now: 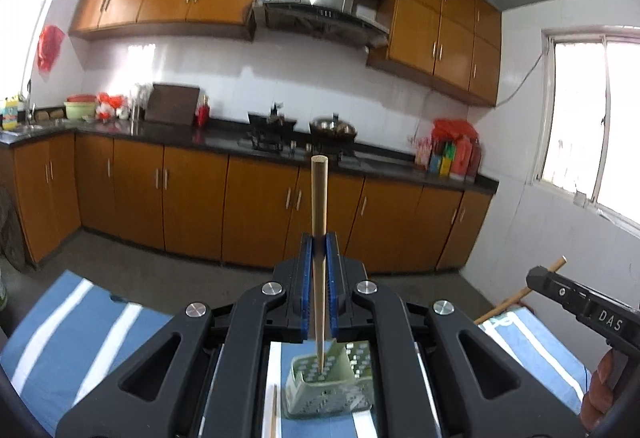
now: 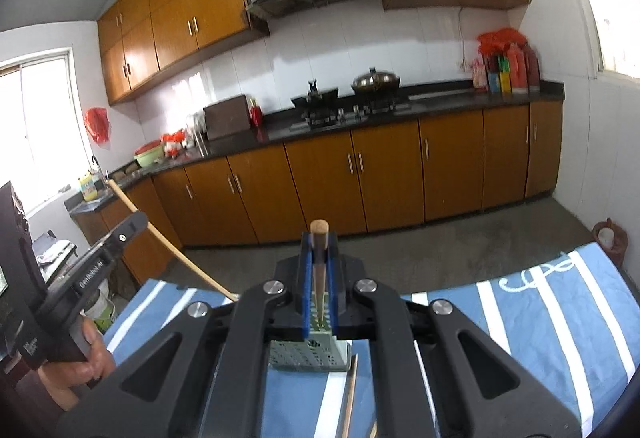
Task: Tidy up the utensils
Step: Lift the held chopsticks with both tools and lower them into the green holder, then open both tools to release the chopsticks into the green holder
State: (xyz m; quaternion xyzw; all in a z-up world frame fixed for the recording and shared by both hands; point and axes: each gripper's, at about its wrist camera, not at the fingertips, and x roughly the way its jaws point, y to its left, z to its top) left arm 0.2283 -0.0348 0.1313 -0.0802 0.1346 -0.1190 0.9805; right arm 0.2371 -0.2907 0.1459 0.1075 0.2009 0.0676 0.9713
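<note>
My left gripper is shut on a wooden chopstick that stands upright between the blue pads. Its thin tip hangs over a green perforated utensil basket. The right gripper shows at the right edge, with its own chopstick slanting out. In the right wrist view, my right gripper is shut on a chopstick whose tip points down at the basket. The left gripper appears at the left with its chopstick. One loose chopstick lies on the cloth beside the basket.
A blue-and-white striped cloth covers the table under the basket. A hand holds the left gripper's handle. Beyond a strip of grey floor stand orange cabinets and a dark counter with a stove, a wok and bottles.
</note>
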